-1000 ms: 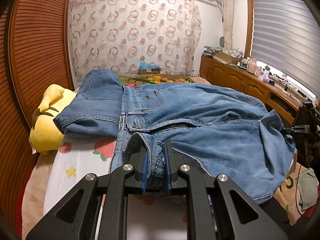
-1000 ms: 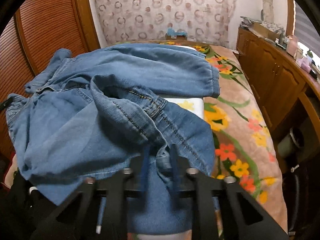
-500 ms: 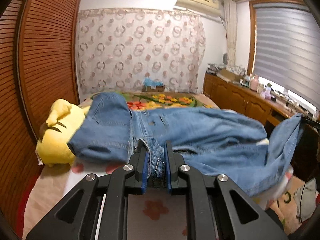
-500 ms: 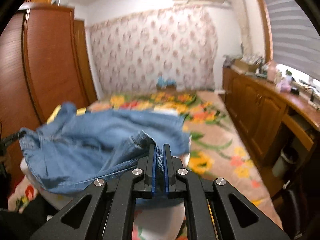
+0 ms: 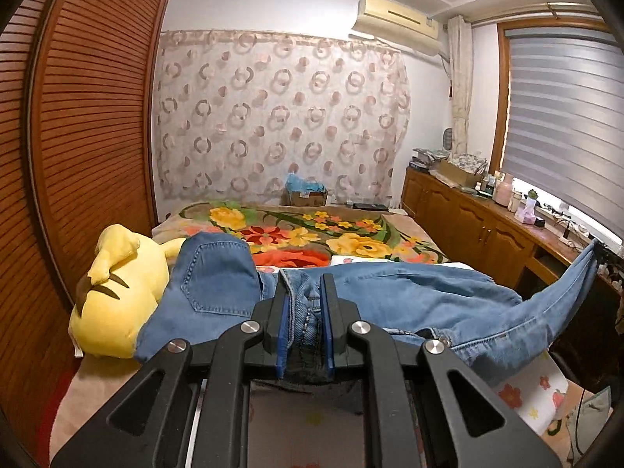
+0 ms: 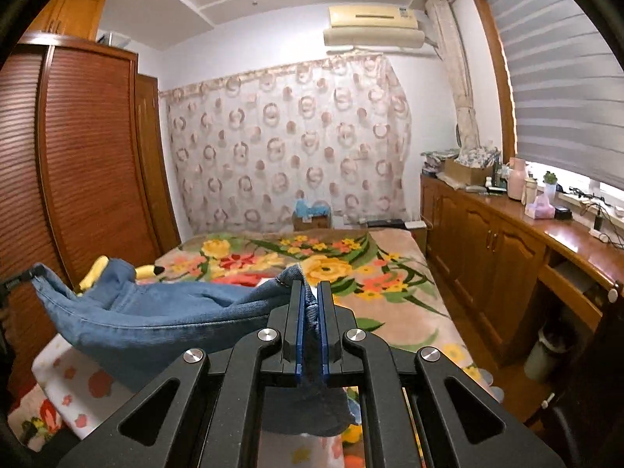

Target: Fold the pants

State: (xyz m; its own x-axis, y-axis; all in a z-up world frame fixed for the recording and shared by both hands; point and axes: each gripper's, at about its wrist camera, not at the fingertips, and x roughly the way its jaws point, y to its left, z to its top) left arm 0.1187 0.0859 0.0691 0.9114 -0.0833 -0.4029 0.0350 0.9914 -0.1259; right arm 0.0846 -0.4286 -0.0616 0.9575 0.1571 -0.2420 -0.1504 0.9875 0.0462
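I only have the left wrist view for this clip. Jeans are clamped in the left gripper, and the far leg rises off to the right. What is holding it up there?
Observer: The right gripper, shut on the jeans.
Operator: Is anything beyond its fingers?
Observer: The floral blanket on the bed.
Operator: Is the yellow plush visible from that side?
Observer: Only a sliver of the yellow plush, behind the raised denim at left.

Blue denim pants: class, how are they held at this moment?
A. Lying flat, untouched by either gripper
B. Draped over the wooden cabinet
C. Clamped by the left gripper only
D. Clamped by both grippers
D: the blue denim pants sit pinched between the fingers of the left gripper and of the right gripper.
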